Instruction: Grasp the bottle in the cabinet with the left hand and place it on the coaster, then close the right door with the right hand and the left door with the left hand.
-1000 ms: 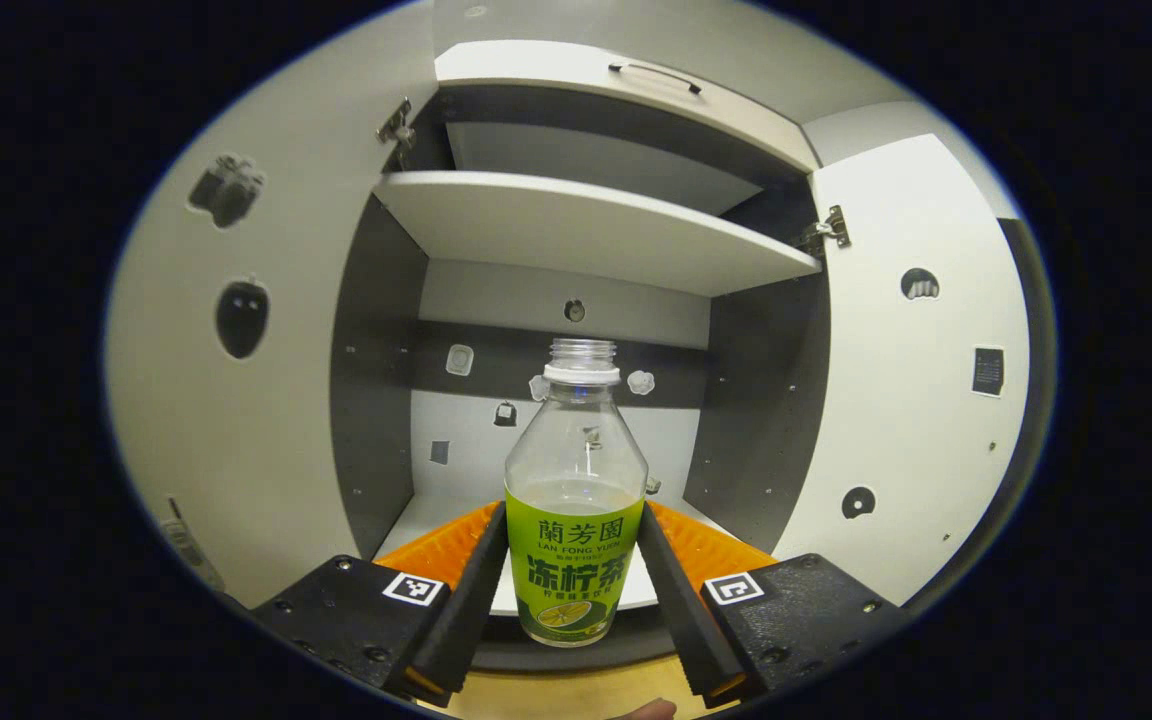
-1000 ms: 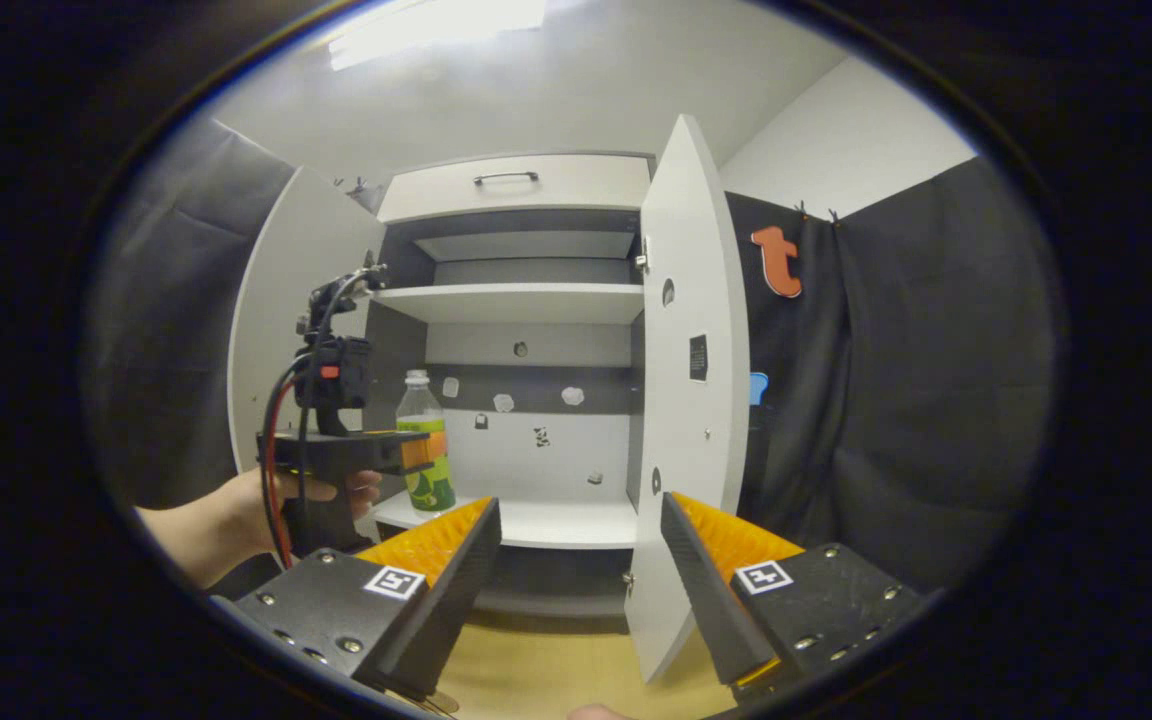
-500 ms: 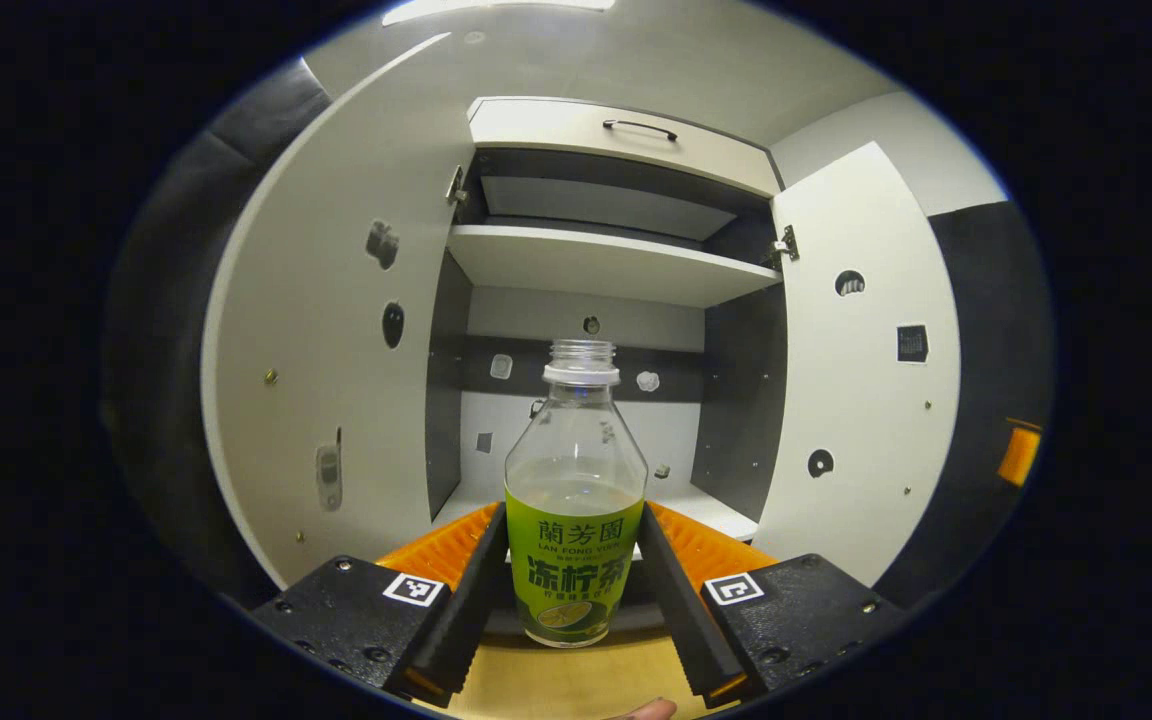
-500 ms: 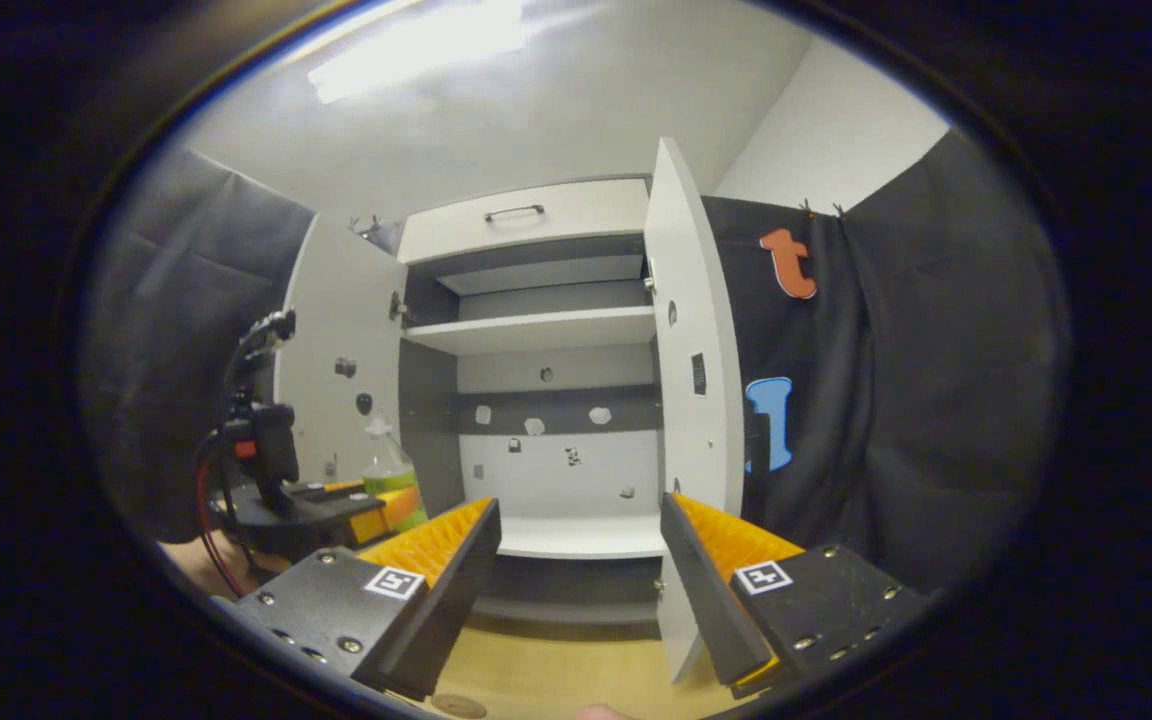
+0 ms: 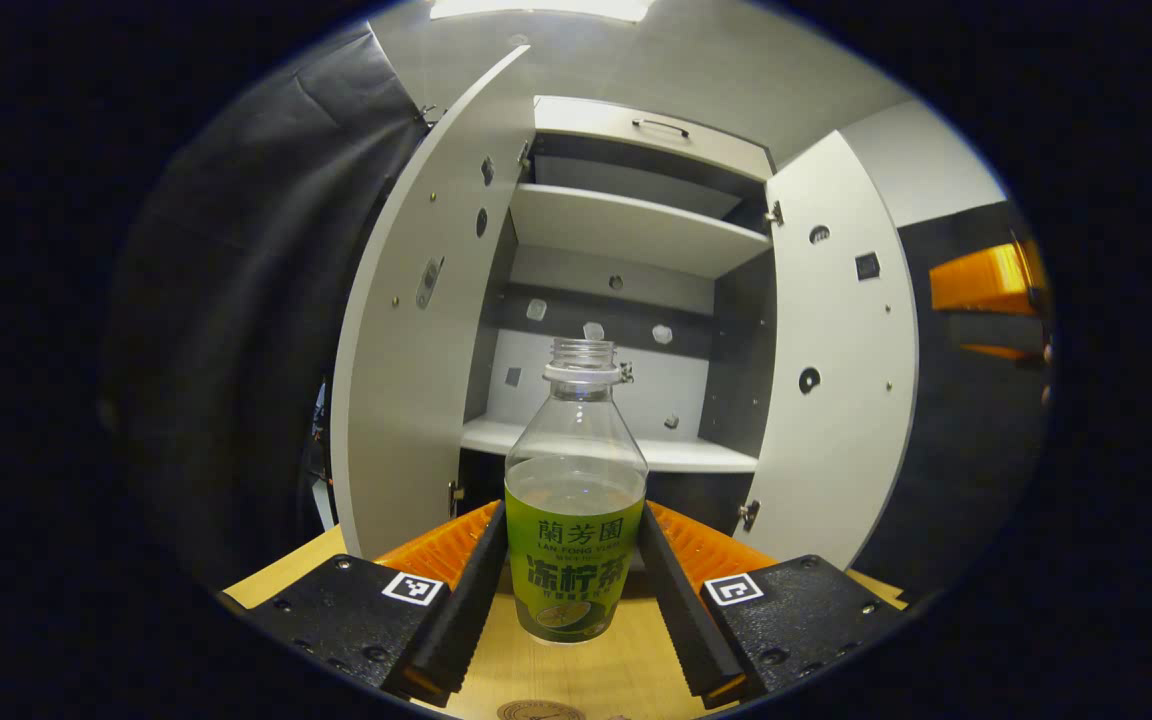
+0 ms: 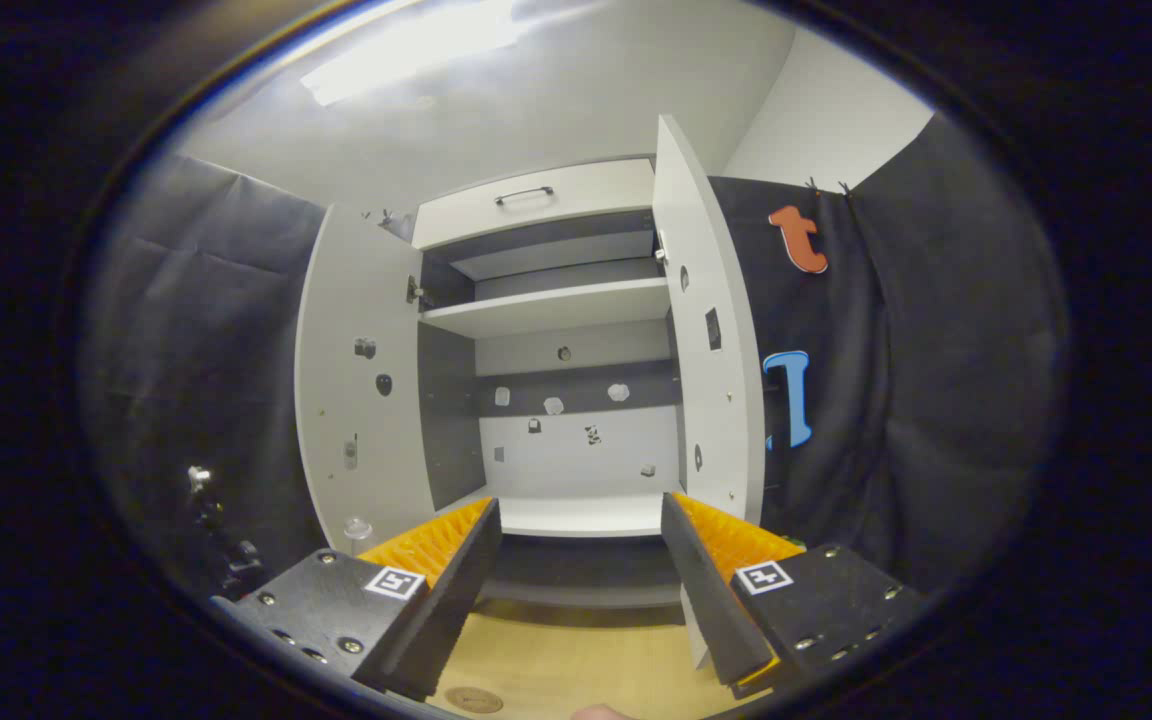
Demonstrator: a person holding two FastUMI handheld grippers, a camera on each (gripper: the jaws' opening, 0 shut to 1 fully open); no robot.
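left gripper [image 5: 576,590] pinching bottle [image 5: 576,500] at label | right gripper [image 6: 581,570] spread | bottle looks light, uncapped, spill-prone

A wooden tabletop [image 6: 576,665] is lying near, an upper drawer with a dark handle [image 6: 524,193] is sitting closed far above, a ceiling light [image 6: 406,60] is glowing, and small stickers [image 6: 554,405] are dotting the far back panel.

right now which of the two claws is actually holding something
The left claw: both its fingers press the sides of the green-labelled bottle. The right claw is open, with nothing between its fingers.
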